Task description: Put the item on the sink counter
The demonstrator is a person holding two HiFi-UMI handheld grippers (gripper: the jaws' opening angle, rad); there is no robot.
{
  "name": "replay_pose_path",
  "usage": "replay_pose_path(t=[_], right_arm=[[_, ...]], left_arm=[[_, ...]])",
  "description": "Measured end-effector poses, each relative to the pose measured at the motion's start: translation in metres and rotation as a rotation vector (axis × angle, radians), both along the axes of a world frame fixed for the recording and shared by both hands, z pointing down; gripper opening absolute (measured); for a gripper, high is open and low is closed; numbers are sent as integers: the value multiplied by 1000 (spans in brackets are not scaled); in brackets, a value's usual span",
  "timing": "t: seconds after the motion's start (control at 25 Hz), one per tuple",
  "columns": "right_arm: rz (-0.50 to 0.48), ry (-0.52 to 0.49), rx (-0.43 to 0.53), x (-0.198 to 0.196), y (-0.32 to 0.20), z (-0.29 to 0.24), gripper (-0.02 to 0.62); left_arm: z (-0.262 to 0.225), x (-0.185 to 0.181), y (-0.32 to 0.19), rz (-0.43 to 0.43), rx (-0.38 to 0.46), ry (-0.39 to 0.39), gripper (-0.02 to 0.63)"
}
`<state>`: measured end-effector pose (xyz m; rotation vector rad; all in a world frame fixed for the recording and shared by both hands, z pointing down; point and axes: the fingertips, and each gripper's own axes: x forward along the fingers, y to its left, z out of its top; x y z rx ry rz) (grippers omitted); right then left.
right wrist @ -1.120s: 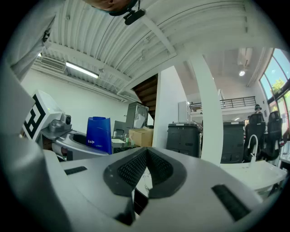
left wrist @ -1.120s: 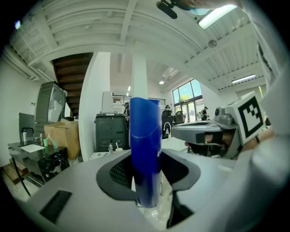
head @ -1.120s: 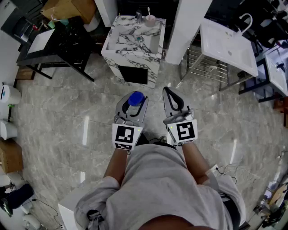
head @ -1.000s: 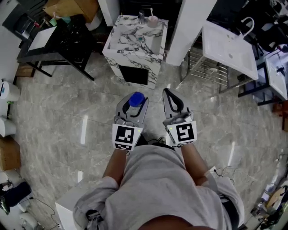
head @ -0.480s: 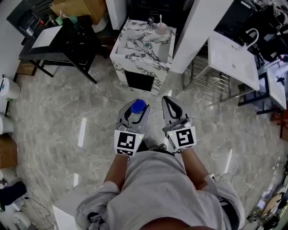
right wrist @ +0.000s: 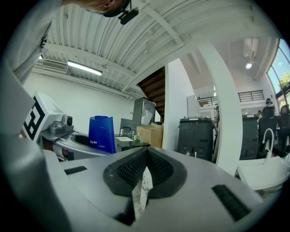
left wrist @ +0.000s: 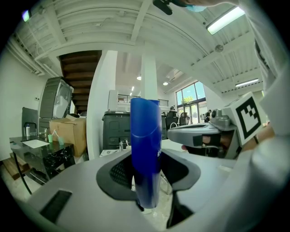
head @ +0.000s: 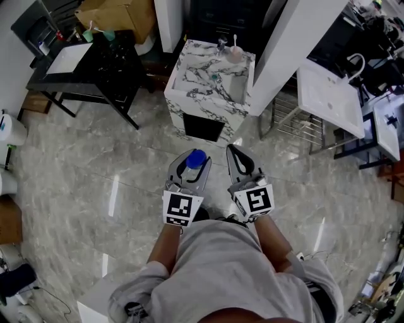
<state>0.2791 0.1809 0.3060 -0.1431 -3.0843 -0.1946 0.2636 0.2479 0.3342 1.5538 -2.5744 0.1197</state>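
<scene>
A blue bottle [head: 194, 159] stands upright between the jaws of my left gripper [head: 189, 165], which is shut on it; in the left gripper view the blue bottle [left wrist: 146, 156] fills the middle between the dark pads. My right gripper [head: 237, 154] is beside it, shut with nothing in it; its jaws meet in the right gripper view [right wrist: 143, 174], where the blue bottle [right wrist: 102, 133] shows at the left. The marble sink counter [head: 189, 87] stands ahead of both grippers across bare floor, with a faucet [head: 221, 43] and a pink cup [head: 235, 52] at its far edge.
A black table [head: 95, 66] with a white sheet and a cardboard box [head: 120, 14] stand at the upper left. A white pillar [head: 293, 44] rises right of the counter. White basins on a metal frame [head: 328, 94] lie at the right. Grey stone floor [head: 88, 183] lies around me.
The view has shifted: the marble counter now lies lower and further right in the head view, closer to the grippers. Both grippers keep their pose, the left still holding the bottle.
</scene>
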Motion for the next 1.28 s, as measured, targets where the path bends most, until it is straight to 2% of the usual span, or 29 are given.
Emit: replay_pose_path(t=[0.36, 0.68, 0.96, 1.28], right_arm=[[72, 28, -12, -31, 19, 11, 5], [137, 74, -27, -39, -1, 21, 5], [131, 48, -45, -75, -18, 30, 5], [81, 81, -50, -137, -48, 35, 5]], left_arm=[[9, -42, 22, 75, -22, 12, 170], [21, -60, 18, 102, -28, 42, 170], [29, -82, 7, 130, -55, 39, 170], [32, -139, -30, 142, -72, 63, 170]])
